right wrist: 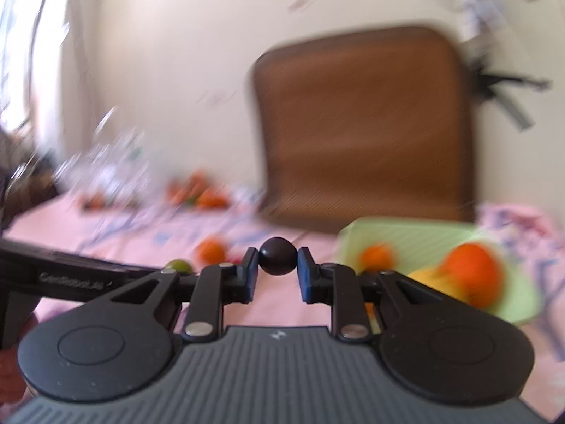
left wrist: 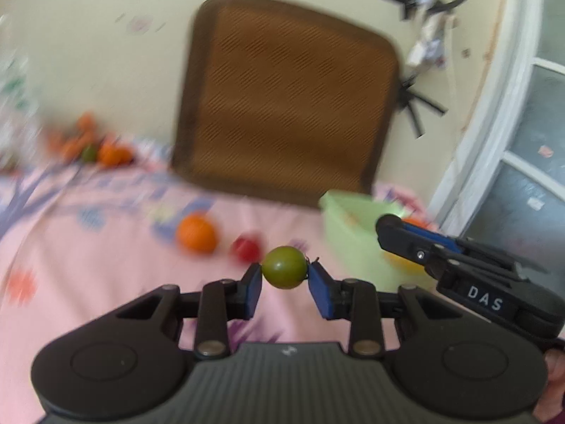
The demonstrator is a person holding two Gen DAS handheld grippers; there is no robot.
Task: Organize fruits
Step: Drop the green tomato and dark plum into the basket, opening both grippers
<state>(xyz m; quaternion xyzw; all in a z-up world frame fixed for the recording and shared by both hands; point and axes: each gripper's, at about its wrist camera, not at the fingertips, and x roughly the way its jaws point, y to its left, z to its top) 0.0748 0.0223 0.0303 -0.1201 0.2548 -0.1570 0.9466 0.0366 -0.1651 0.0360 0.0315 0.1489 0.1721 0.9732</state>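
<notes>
My left gripper (left wrist: 284,272) is shut on a small round green fruit (left wrist: 284,267), held above the pink cloth. My right gripper (right wrist: 277,260) is shut on a small dark, almost black round fruit (right wrist: 277,255). A light green bowl (left wrist: 344,236) stands to the right in the left wrist view; the same green bowl (right wrist: 416,243) holds an orange (right wrist: 473,274), a smaller orange fruit (right wrist: 376,257) and something yellow (right wrist: 429,279). The right gripper's body (left wrist: 459,261) reaches in over the bowl in the left wrist view. On the cloth lie a loose orange (left wrist: 196,237) and a red fruit (left wrist: 246,249).
A brown mesh chair back (left wrist: 286,106) rises behind the pink patterned tablecloth (left wrist: 88,265). At the far left lies a pile of orange fruits with a green one (left wrist: 95,148), beside crinkled clear plastic (right wrist: 106,166). A white window frame (left wrist: 501,113) stands at the right.
</notes>
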